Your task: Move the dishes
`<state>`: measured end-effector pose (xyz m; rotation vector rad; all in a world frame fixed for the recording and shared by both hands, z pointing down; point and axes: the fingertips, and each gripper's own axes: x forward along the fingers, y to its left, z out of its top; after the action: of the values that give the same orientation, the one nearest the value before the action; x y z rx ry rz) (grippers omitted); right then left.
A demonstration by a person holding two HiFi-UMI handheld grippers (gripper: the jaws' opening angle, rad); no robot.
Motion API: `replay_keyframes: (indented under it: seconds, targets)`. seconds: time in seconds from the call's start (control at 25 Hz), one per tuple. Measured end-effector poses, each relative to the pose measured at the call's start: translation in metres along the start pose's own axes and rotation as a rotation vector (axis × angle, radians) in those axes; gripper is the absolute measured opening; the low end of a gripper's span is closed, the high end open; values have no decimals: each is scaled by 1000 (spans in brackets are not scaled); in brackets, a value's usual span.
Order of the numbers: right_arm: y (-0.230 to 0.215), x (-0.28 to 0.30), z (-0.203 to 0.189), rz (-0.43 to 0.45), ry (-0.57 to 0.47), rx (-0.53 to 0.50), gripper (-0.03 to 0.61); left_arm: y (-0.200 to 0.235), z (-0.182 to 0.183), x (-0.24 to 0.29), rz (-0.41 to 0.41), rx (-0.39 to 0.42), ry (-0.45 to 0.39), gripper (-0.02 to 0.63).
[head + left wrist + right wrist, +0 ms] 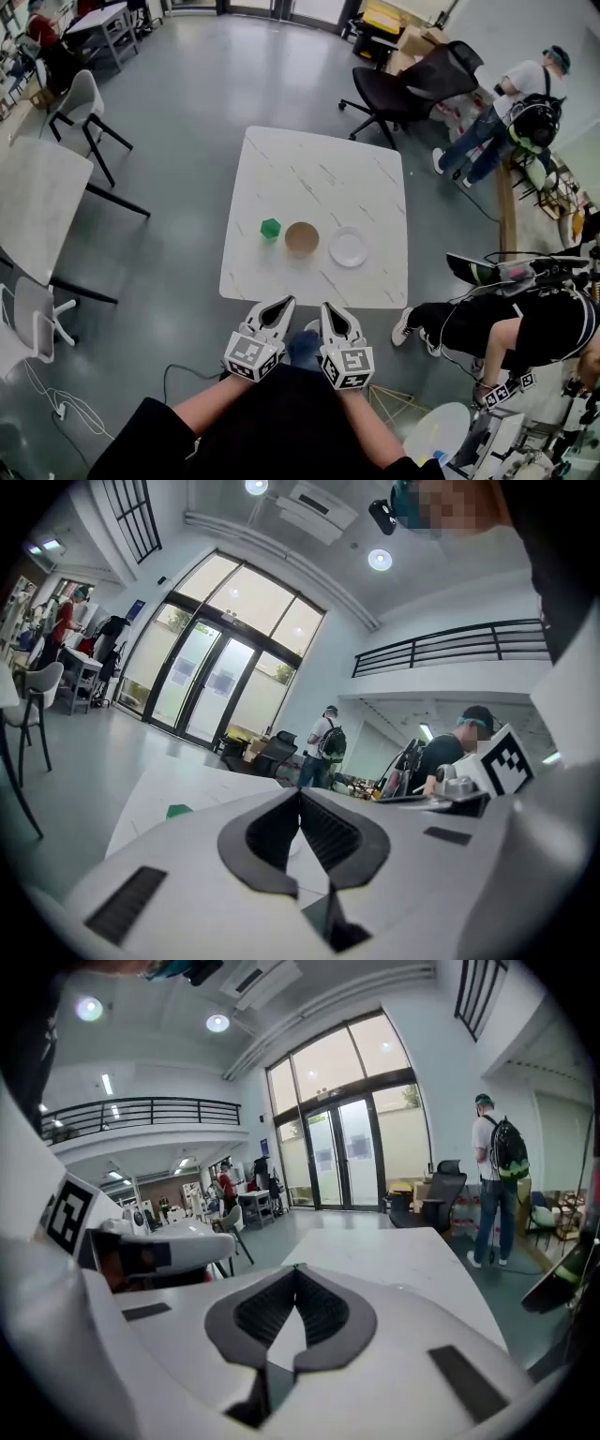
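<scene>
Closest in, the left tool [286,302] and the right tool [328,307] are held side by side over the person's dark lap, just short of the counter's [309,178] near edge. Each gripper view shows its jaws brought together at the tips – narrow, with nothing gripped between them.

On the white, faintly veined counter three things are set in a row near that edge: a green block [271,228] at the left, a tan bowl [302,238] in the middle and a white plate [348,247] at the right. Small gaps are seen between them – none touch. Both tools are kept well apart from the dishes.

Beyond the counter's far right corner a black chair [412,84] is parked, and a person with a backpack [511,103] is seen standing past it.
</scene>
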<state>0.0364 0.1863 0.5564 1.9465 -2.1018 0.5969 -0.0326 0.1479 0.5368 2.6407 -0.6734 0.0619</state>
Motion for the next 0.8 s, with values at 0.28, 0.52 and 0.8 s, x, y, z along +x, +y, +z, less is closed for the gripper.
replay_keyframes:
  seconds: [0.28,0.52,0.8]
  targets:
    - [26,-36,23,-40,-51,-74,17,-35,11,-27,38,61,-44,17]
    - [33,-84,21,21,-107,-104,17,-81,4,-47,86,100,-52,17]
    - [39,-142,-19,68,-122,-85,17,-139,-29,-69,119,135,-51,17]
